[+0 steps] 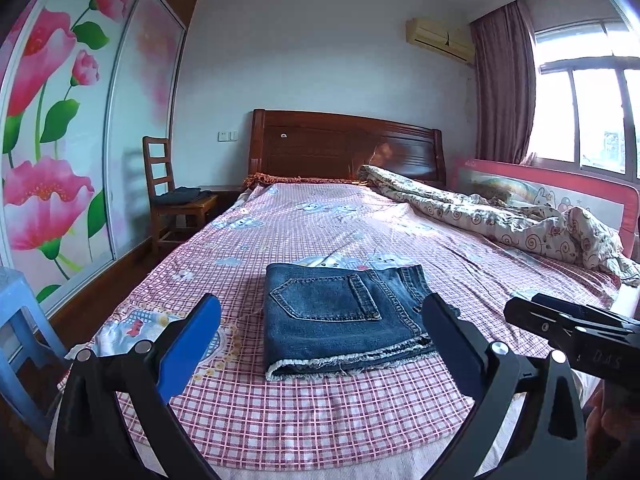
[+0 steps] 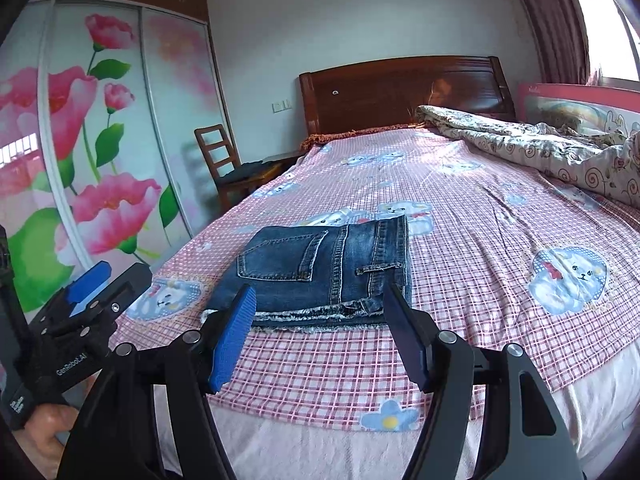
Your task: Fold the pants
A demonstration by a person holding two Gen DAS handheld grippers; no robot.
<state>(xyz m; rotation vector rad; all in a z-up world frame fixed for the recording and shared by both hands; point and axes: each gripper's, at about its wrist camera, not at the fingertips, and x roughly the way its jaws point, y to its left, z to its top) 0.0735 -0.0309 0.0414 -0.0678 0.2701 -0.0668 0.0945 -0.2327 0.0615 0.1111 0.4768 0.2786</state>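
Lying folded flat, frayed-hem denim pants.

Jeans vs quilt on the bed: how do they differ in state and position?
The jeans lie folded into a flat, squared stack; the quilt is bunched and rumpled. The jeans are plain dark blue denim with a frayed hem; the quilt is cream with a swirl and flower print. The jeans sit near the foot edge, just ahead of both tools; the quilt lies along the far side by the pink rail. Both rest on the pink checked sheet, untouched.
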